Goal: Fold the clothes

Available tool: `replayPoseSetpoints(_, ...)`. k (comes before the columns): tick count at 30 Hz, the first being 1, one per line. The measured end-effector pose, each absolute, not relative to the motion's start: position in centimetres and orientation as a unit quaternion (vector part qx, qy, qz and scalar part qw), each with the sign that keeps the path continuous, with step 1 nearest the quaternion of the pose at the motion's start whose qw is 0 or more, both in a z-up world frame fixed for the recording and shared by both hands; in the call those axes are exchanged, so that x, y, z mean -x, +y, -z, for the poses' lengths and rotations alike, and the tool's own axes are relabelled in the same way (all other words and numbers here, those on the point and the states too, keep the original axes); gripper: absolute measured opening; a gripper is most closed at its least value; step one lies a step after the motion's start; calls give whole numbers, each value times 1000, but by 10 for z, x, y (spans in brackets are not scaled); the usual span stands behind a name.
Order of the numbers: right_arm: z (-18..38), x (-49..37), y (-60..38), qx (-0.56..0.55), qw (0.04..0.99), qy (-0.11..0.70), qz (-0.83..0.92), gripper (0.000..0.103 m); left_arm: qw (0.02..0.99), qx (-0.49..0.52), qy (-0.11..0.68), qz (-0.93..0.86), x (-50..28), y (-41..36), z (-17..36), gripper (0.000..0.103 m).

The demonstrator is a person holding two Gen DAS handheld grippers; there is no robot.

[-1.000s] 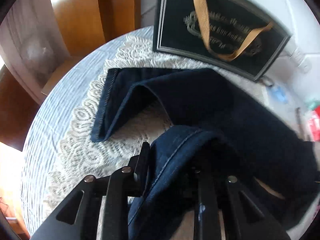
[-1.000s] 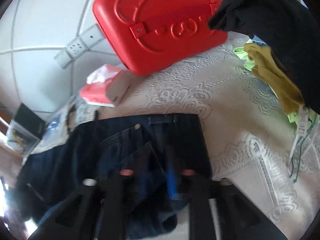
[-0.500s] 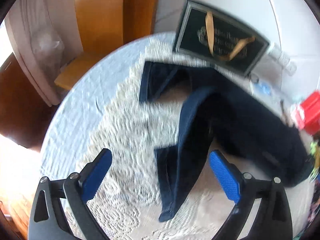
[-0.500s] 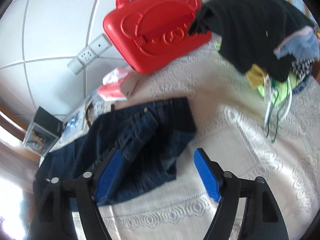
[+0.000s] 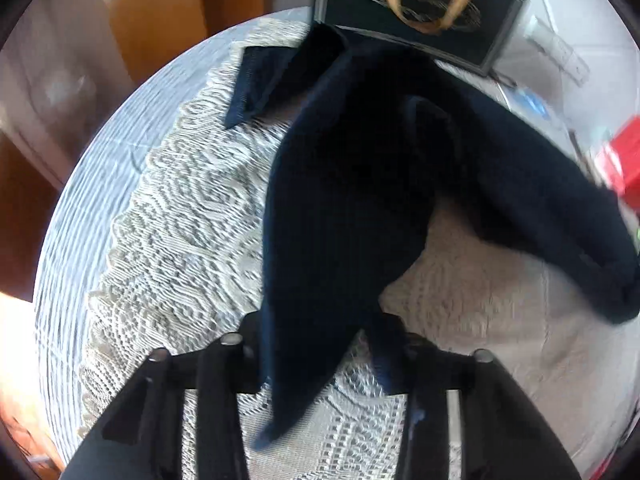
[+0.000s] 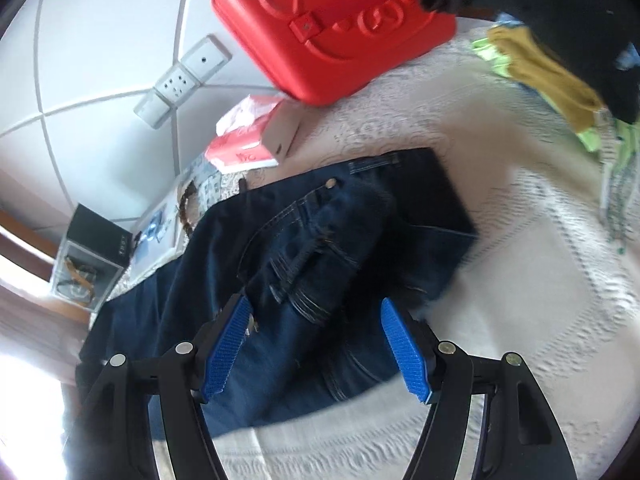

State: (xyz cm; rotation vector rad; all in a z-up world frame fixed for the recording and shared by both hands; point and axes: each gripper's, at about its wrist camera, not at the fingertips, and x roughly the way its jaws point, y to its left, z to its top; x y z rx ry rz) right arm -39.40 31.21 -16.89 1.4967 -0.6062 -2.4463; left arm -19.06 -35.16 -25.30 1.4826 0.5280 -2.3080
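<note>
Dark blue jeans lie on a lace tablecloth. One leg runs down to my left gripper, whose jaws are closing with the leg's end pinched between them. The cloth hides the pads, and a loose tip hangs below. In the right wrist view, the jeans' waist and pocket part lies bunched. My right gripper hovers just over it, open. Its blue pads stand wide apart and grip nothing.
A black gift bag stands at the table's far edge. A red case, a red and white box and a wall power strip sit behind the jeans. A pile of clothes lies at the right.
My left gripper let go of a jeans fold, opened wide, then closed on the end of a leg. My right gripper released the waist, opened, and now sits closer over it.
</note>
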Motion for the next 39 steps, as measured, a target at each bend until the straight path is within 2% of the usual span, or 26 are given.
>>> replayPoseSetpoints(1,174,400,304,-509,101,-200,831,67,178,-518,197,813,190,-359,251,24)
replayPoseSetpoints(2,178,406,295,-512,99,-187,832,44,182,-514,211,811,189,-367,249,21)
replayPoseSetpoints(3,181,410,288,-517,96,-170,833,13,185,-511,224,809,188,-374,247,19)
replayPoseSetpoints(6,174,414,272,-510,72,-116,849,12,202,-497,244,808,179,-393,232,14)
replayPoseSetpoints(9,146,396,278,-486,77,-95,866,12,207,-477,250,817,157,-402,210,14)
replayPoseSetpoints(14,96,309,330,-446,91,-100,885,12,211,-481,240,816,107,-402,195,14)
replayPoseSetpoints(18,102,232,391,-455,79,-116,879,12,214,-497,220,811,71,-396,199,14)
replayPoseSetpoints(20,124,202,423,-474,71,-129,868,12,222,-514,201,804,58,-394,205,15)
replayPoseSetpoints(23,163,180,448,-510,65,-138,847,12,232,-521,202,796,39,-398,206,21)
replayPoseSetpoints(26,194,171,462,-524,59,-164,834,19,227,-501,212,808,25,-394,195,44)
replayPoseSetpoints(28,199,169,467,-511,71,-182,837,21,221,-480,208,823,16,-390,183,67)
replayPoseSetpoints(32,199,169,461,-498,94,-179,843,36,210,-447,210,844,3,-384,167,67)
replayPoseSetpoints(36,205,173,451,-498,101,-173,844,49,209,-451,194,846,1,-379,178,67)
replayPoseSetpoints(39,215,175,450,-502,100,-175,841,52,224,-463,191,836,5,-382,196,67)
